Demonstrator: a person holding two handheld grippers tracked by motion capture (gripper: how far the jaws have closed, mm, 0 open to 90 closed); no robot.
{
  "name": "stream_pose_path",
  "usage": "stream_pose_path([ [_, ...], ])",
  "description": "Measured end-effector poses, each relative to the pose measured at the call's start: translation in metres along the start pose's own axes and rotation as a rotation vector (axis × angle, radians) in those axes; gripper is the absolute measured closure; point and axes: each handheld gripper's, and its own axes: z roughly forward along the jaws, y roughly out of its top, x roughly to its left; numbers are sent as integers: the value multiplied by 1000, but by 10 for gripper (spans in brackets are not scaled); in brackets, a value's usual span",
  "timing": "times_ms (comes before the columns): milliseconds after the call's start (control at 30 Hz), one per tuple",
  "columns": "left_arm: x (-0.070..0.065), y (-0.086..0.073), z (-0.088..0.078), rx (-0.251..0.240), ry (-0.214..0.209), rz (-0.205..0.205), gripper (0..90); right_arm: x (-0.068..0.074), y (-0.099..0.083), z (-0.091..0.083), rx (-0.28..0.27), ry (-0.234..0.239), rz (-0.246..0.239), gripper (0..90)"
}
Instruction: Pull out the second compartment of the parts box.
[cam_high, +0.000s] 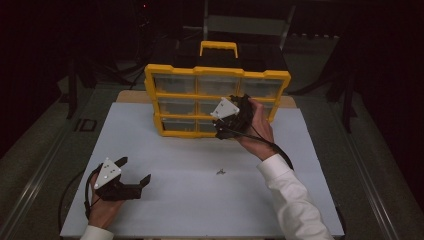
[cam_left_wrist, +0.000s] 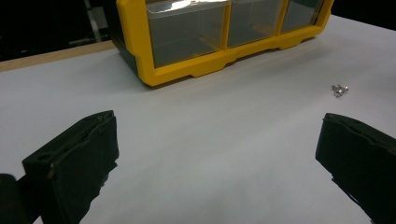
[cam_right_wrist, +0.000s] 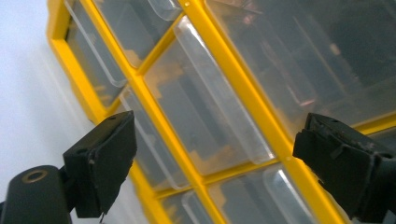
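A yellow organizer cabinet (cam_high: 216, 70) with clear plastic drawers stands upright at the back middle of the white table top (cam_high: 165, 210). My right gripper (cam_high: 231, 119) is held by a hand against the cabinet's front, near the middle column. In the right gripper view it (cam_right_wrist: 210, 154) is open, its jaws spread either side of a clear drawer (cam_right_wrist: 210, 116) with nothing gripped. My left gripper (cam_high: 135, 170) rests low at the front left, open and empty (cam_left_wrist: 217, 158). A small cluster of metal screws (cam_high: 220, 171) lies on the table between the two hands, and shows too in the left gripper view (cam_left_wrist: 340, 89).
A black case with a yellow handle (cam_high: 218, 48) sits behind the cabinet. A strip of wood edge (cam_left_wrist: 51, 56) borders the white top at the back. Dark floor and stands surround the table.
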Motion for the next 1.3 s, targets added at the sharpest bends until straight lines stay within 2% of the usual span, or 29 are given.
stream_pose_path([
  [100, 0, 0, 0, 0, -1, 0, 2, -1, 3, -1, 1, -24, -22, 124],
  [233, 0, 0, 0, 0, -1, 0, 2, -1, 7, -3, 10, -75, -88, 125],
  [300, 0, 0, 0, 0, 0, 0, 2, -1, 9, -3, 13, -86, -108, 125],
  [500, 0, 0, 0, 1, -2, -1, 2, 2, 14, -3, 29, -163, -219, 124],
  [767, 0, 0, 0, 1, -4, -2, 2, 7, 23, -4, 46, -238, -331, 125],
  [1300, 0, -1, 1, 5, -5, -2, 2, -4, 35, -8, 65, -337, -444, 129],
])
